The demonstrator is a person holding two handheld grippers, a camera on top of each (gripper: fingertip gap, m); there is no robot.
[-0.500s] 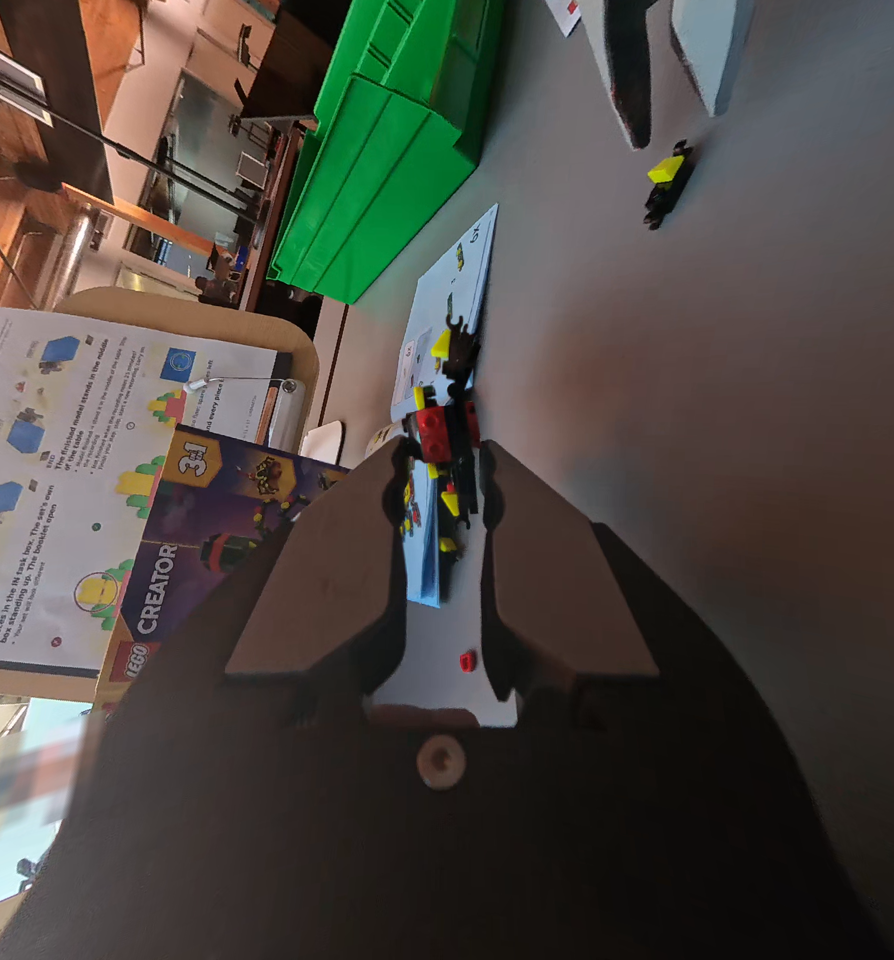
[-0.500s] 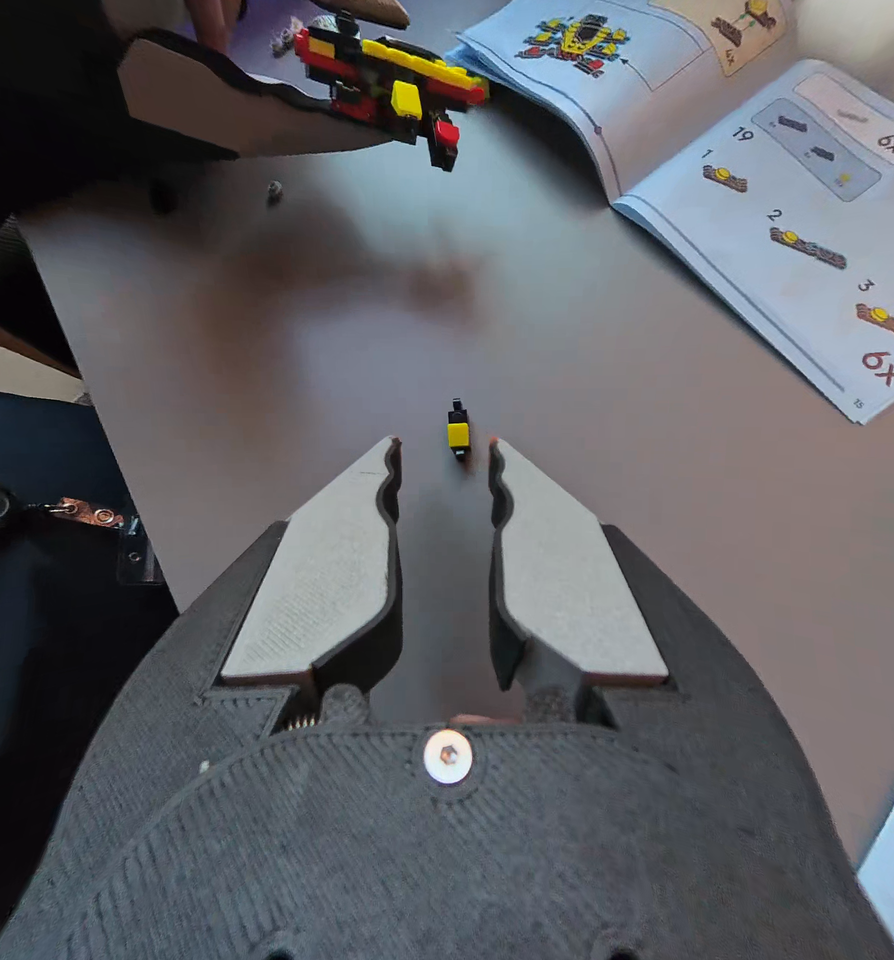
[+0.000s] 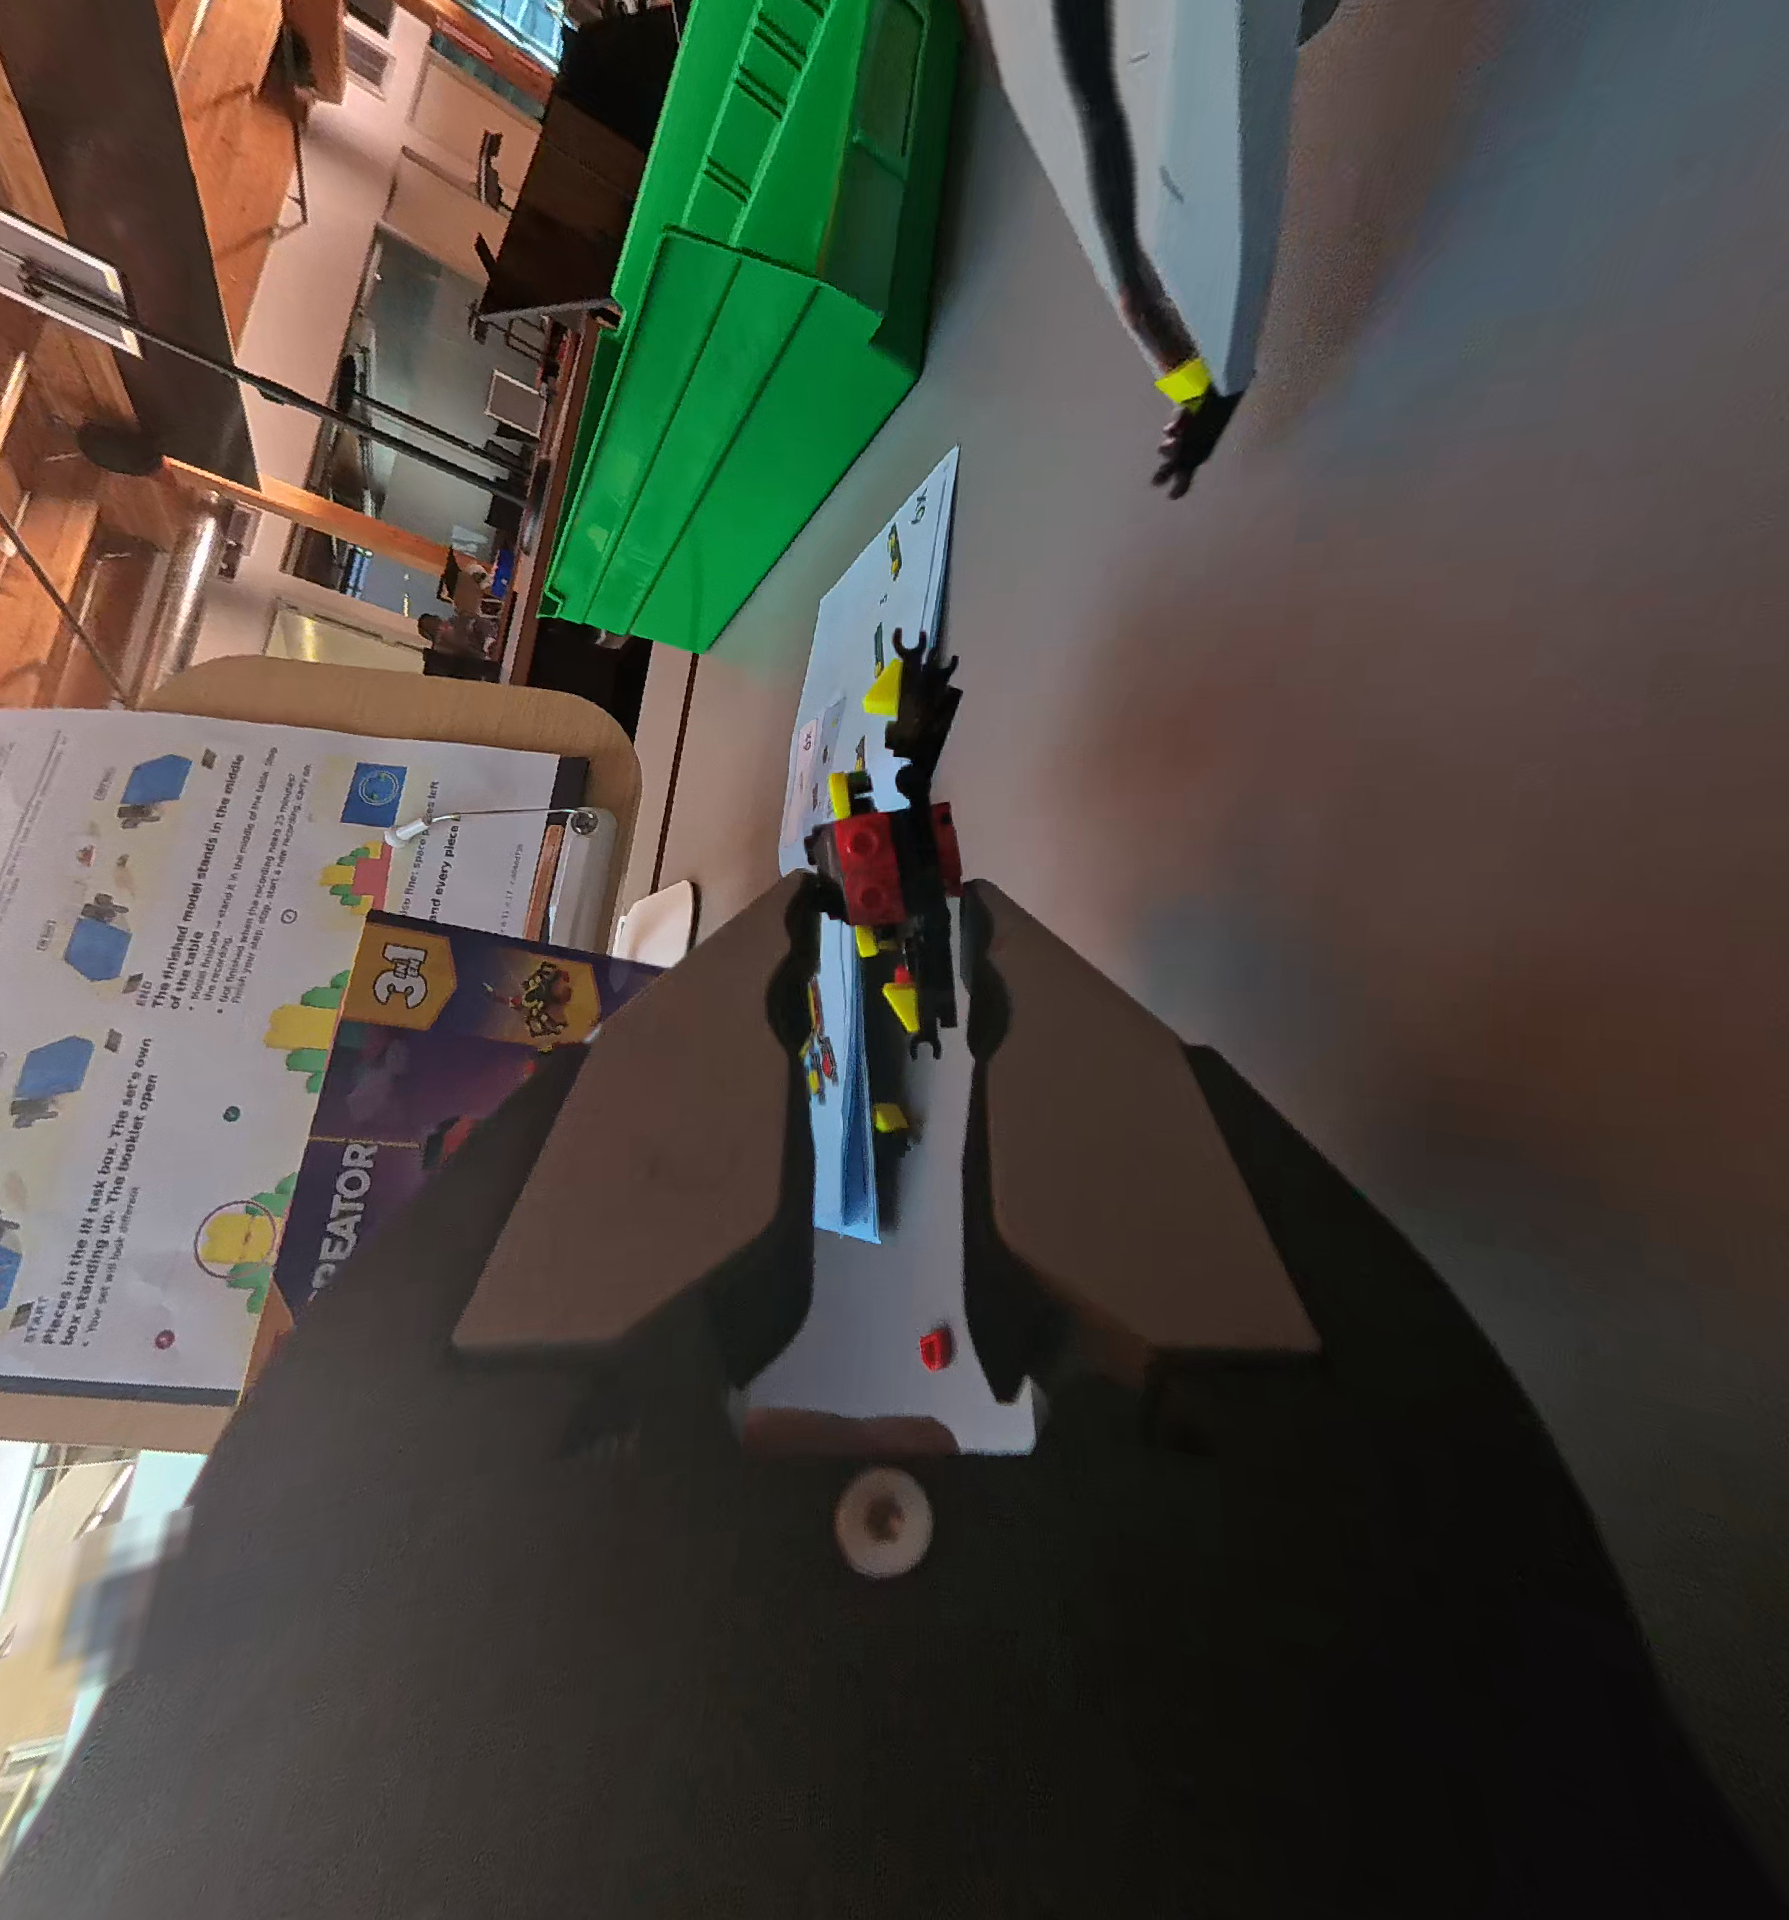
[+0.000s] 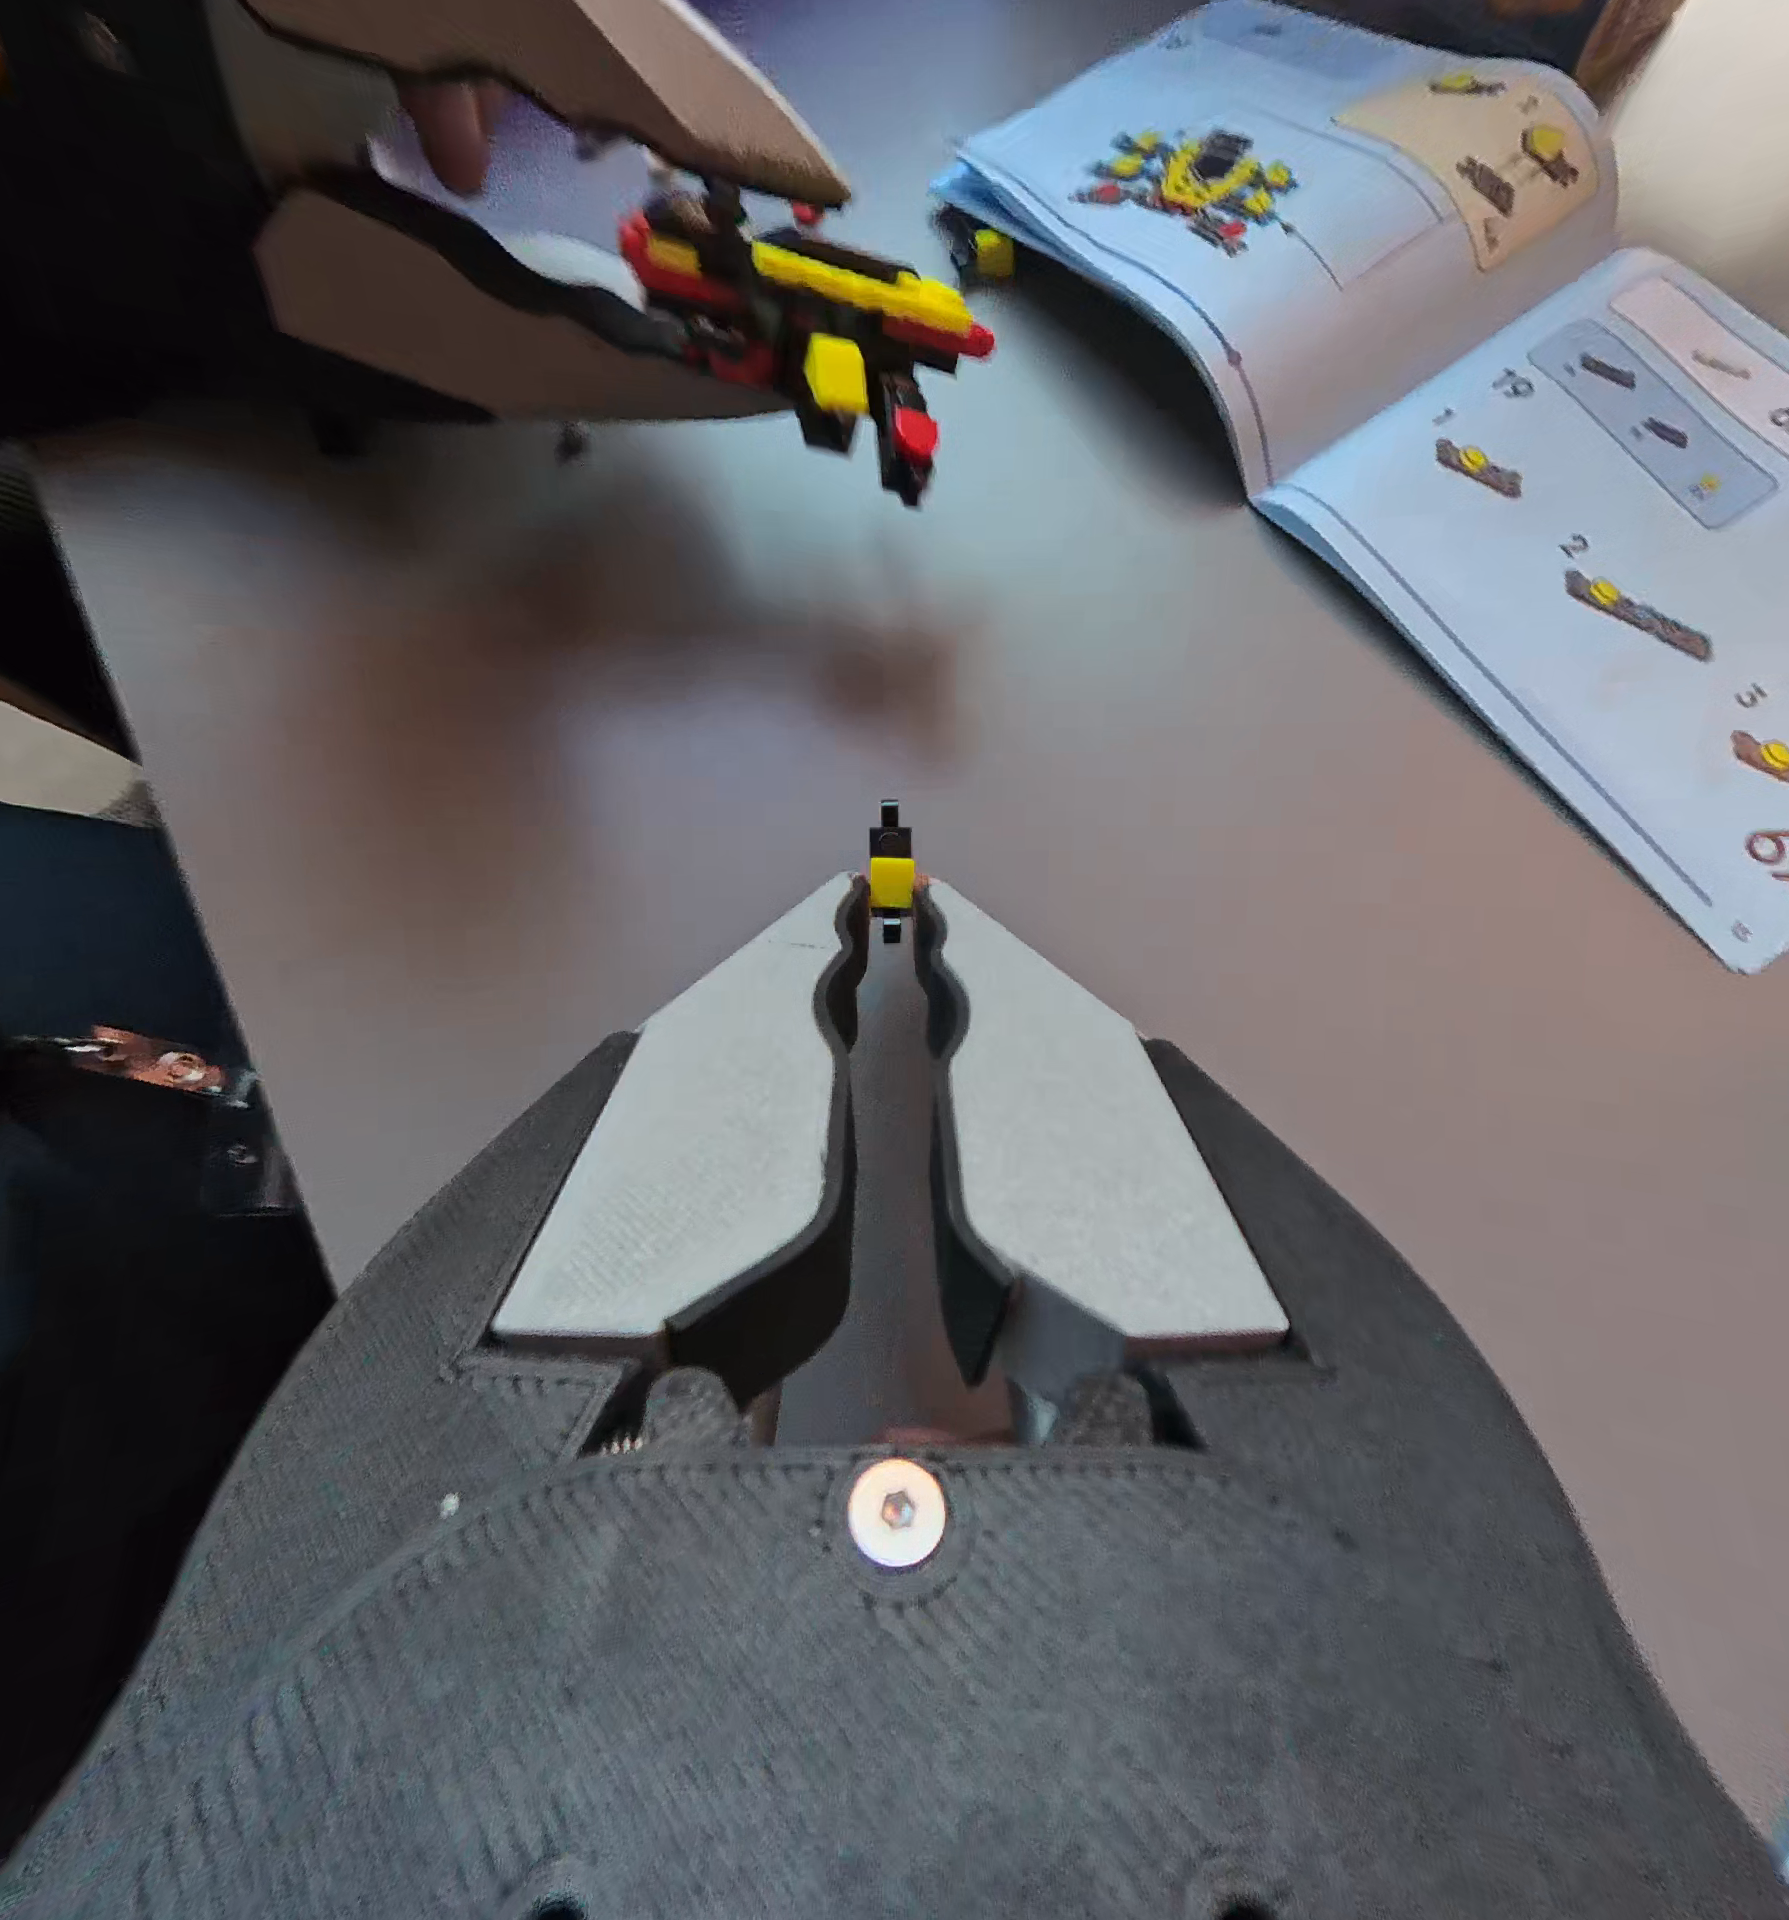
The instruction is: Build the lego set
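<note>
The right gripper [image 4: 888, 883] pinches a small yellow-and-black leg piece [image 4: 890, 871] at its fingertips, mid-frame. At upper left, the left gripper [image 4: 765, 301] clamps the red-yellow-black model [image 4: 817, 312] above the table [image 4: 1181, 727]. Best practice: align squarely, press gently. Half a second earlier, the right jaws stood apart, the piece on the table.

The right gripper [image 4: 890, 896] is pinching with its fingers nearly closed at the tips, low over the surface. The left gripper [image 3: 882, 902] is gripping too, raised and tilted sideways.
</note>
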